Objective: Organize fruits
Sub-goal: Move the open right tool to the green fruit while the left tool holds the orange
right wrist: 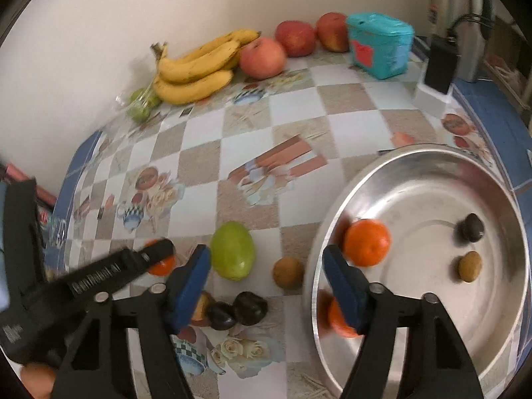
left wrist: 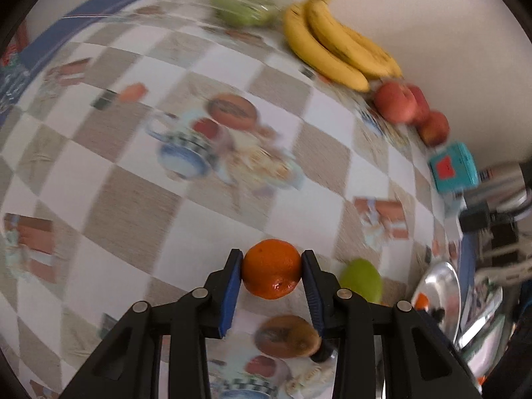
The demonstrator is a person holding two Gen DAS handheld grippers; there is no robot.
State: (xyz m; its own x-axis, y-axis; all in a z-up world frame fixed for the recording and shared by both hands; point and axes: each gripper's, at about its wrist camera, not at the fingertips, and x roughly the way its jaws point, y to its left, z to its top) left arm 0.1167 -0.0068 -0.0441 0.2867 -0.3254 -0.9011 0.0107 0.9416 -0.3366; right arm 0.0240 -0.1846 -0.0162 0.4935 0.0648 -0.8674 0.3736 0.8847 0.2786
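The left gripper (left wrist: 271, 274) has its blue-padded fingers (left wrist: 229, 296) closed on a small orange (left wrist: 271, 274), one pad pressed against each side of the fruit, and holds it above the checked counter (left wrist: 139, 226). Seen from the right wrist view, that same gripper reaches in from the left and only a sliver of the held fruit shows behind its black finger. The right gripper (right wrist: 267, 287) stands with its fingers (right wrist: 191, 286) fairly wide apart and nothing between them, poised over the near rim of a round metal tray (right wrist: 498, 316). Inside the tray lie a second orange (right wrist: 367, 242), a dark fruit (right wrist: 471, 227) and a small brown fruit (right wrist: 469, 266), well apart from one another; another orange fruit (right wrist: 339, 321) shows partly behind the right finger at the tray's near wall. On the counter just left of the tray sit a green pear-shaped fruit (right wrist: 233, 255), a small brown round fruit (right wrist: 287, 272) and two dark plums (right wrist: 237, 309) touching each other. Along the far wall are bananas (right wrist: 196, 66), three red apples (right wrist: 262, 57) in a row, green fruits in clear wrap (right wrist: 141, 103) and a teal box (right wrist: 380, 45).
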